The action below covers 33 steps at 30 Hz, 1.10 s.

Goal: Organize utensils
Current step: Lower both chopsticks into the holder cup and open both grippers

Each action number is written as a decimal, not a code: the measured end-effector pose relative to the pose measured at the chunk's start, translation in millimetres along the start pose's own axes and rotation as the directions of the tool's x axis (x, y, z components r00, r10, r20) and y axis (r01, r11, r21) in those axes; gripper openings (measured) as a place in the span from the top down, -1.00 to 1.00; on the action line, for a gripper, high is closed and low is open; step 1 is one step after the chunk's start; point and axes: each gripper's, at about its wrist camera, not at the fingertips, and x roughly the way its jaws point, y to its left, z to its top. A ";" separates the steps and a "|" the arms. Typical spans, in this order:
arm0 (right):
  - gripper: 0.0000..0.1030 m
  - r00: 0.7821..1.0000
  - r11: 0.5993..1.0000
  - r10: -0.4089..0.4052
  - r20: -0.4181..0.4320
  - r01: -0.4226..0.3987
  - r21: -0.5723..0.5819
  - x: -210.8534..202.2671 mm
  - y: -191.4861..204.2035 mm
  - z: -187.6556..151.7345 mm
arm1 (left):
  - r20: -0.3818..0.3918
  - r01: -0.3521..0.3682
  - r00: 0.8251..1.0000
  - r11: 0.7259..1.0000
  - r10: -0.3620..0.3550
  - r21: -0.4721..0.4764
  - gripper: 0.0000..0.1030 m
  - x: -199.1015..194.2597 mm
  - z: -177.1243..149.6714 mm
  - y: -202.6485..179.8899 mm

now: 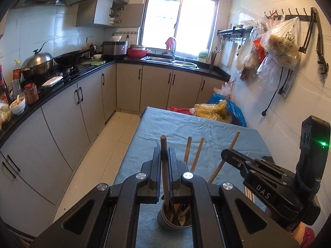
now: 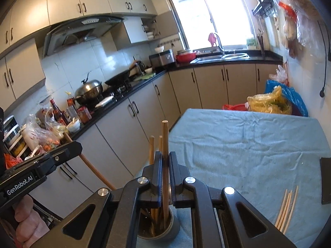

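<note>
A grey metal utensil cup [image 1: 173,220] [image 2: 158,225] stands on the blue cloth table [image 1: 186,128] [image 2: 248,144], holding several wooden chopsticks. My left gripper [image 1: 164,155] is shut on a dark wooden chopstick [image 1: 164,165] whose lower end sits in the cup. My right gripper [image 2: 164,161] is shut on a light wooden chopstick [image 2: 165,155] that also reaches down into the cup. The right gripper shows in the left wrist view [image 1: 225,154], the left gripper in the right wrist view [image 2: 76,144]. Both hover just above the cup.
Several loose pale chopsticks [image 2: 286,210] lie on the cloth at the right, beside a black object [image 2: 326,179]. Plastic bags [image 1: 217,111] sit at the table's far end. Kitchen counter [image 1: 62,82] with pots runs along the left; the wall is on the right.
</note>
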 end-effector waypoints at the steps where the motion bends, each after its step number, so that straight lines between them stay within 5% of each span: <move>1: 0.86 1.000 1.000 -0.003 -0.009 0.003 0.003 3.7 -1.4 -1.4 | -0.006 -0.001 1.000 1.000 0.001 -0.002 0.89 3.1 -0.4 0.1; 21: 0.84 0.999 0.999 0.033 -0.035 -0.032 0.028 6.1 -5.7 -3.1 | -0.025 0.012 1.000 1.000 -0.012 0.001 0.88 13.5 -0.2 -1.9; 33: 0.84 0.998 0.997 0.058 0.007 -0.058 0.046 -17.6 -10.9 3.6 | 0.006 0.008 1.000 1.000 -0.008 0.005 0.66 1.1 3.3 -3.7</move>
